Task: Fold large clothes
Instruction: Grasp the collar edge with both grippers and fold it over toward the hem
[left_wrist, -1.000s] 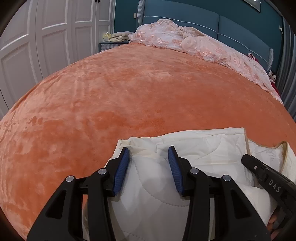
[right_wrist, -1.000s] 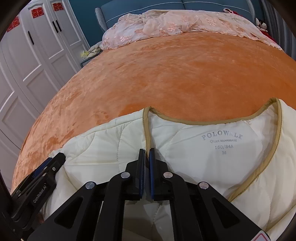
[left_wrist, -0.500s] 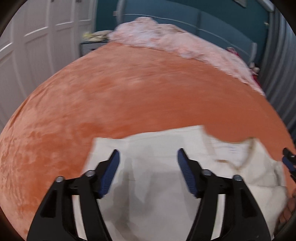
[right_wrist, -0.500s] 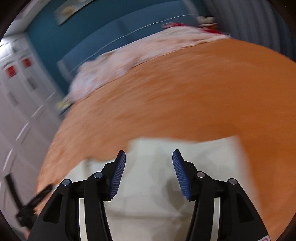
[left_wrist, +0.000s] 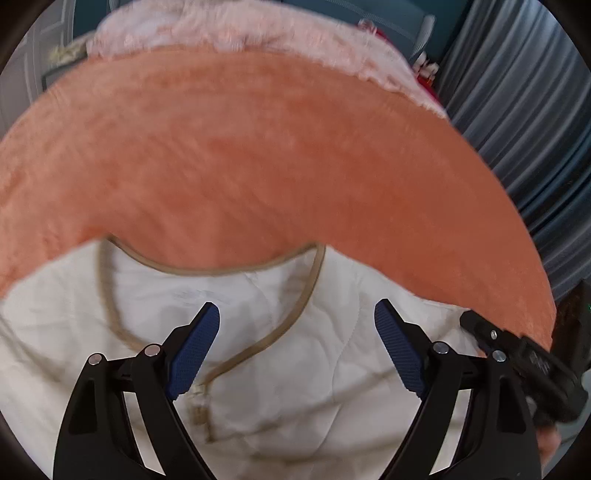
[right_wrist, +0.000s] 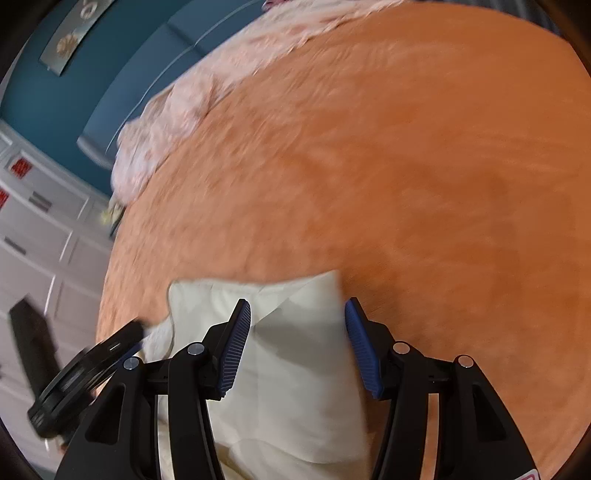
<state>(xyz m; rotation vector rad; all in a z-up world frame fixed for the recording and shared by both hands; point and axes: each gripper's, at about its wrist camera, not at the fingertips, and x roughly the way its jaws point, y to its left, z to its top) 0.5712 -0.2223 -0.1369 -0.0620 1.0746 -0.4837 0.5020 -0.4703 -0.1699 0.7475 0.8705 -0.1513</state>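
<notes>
A cream quilted jacket (left_wrist: 280, 369) with tan trim lies flat on the orange bedspread (left_wrist: 258, 147). Its neckline (left_wrist: 207, 271) faces the head of the bed. My left gripper (left_wrist: 297, 314) hovers over the jacket just below the collar; its jaws are opening and no cloth is between the pads. My right gripper (right_wrist: 297, 306) stands open above a folded cream corner of the jacket (right_wrist: 295, 332), and its pads do not press the cloth. Each gripper shows at the edge of the other's view: the right gripper (left_wrist: 517, 358) and the left gripper (right_wrist: 85, 369).
A pink floral quilt (left_wrist: 240, 29) is bunched at the head of the bed against a blue headboard (right_wrist: 122, 96). White wardrobe doors (right_wrist: 37, 258) stand on the left. Grey curtains (left_wrist: 524, 110) hang on the right, past the bed's edge.
My right gripper has let go of the jacket's trimmed edge, opened and swung right with a roll. My left gripper has opened wider and moved right, from the jacket's left part to the collar.
</notes>
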